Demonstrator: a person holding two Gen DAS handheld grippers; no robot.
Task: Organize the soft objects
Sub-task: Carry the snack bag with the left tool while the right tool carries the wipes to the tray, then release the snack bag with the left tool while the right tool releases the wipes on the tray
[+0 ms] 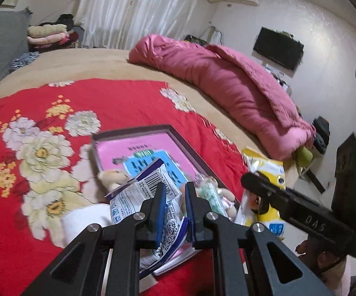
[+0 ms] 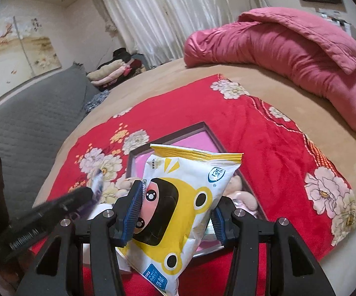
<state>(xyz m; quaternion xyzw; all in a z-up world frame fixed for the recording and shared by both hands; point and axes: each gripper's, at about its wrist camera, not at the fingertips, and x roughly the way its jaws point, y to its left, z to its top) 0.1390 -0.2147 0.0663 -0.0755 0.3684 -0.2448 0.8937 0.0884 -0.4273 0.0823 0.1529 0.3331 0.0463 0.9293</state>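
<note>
My left gripper is shut on a crinkled white and purple packet with a barcode, held above the near end of a shallow box with a pink inside. My right gripper is shut on a yellow and white wipes pack with a cartoon face, held over the same box. That pack also shows in the left wrist view. Small plush toys and a blue packet lie in the box. The left gripper arm shows blurred in the right wrist view.
The box lies on a red flowered blanket on a tan bed. A rolled pink quilt lies along the far right side. Folded clothes are stacked at the back left by a grey headboard.
</note>
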